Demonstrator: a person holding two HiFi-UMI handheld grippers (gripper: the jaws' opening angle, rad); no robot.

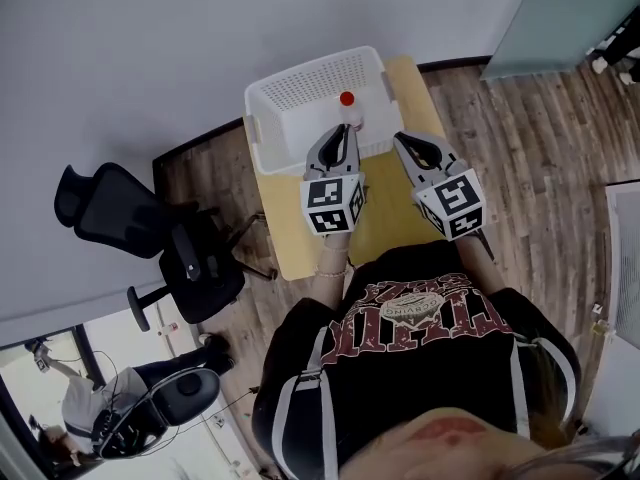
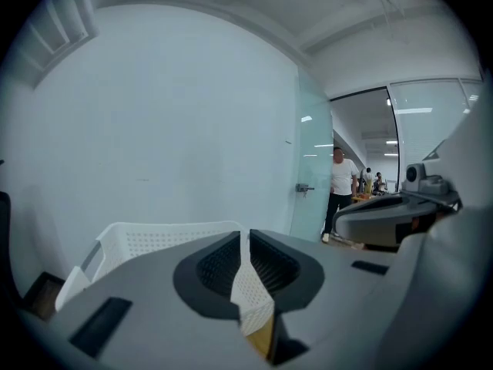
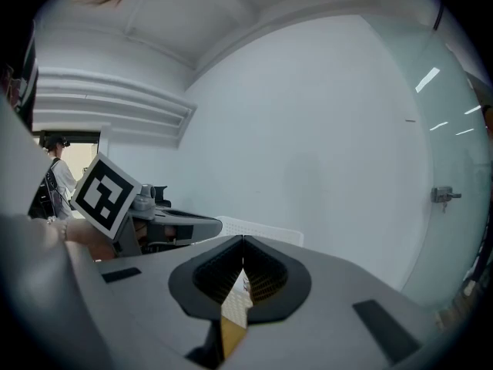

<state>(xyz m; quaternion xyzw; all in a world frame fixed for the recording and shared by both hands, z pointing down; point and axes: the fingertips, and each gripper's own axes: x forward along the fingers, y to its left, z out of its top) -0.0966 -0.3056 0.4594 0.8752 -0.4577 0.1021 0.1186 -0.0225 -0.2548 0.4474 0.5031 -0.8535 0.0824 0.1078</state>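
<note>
Left claw (image 1: 345,130) and right claw (image 1: 399,137): both closed, empty, above the counter (image 1: 290,238) just beside white basket (image 1: 290,98).

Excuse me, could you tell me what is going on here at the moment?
A person in a black printed shirt is at a small yellow-topped table, holding a tool with a claw in each hand. The left claw and the right claw are both shut with nothing between their jaws, held just in front of a white perforated plastic basket. A pale bottle with a red cap sits in the basket, just beyond the left claw.
</note>
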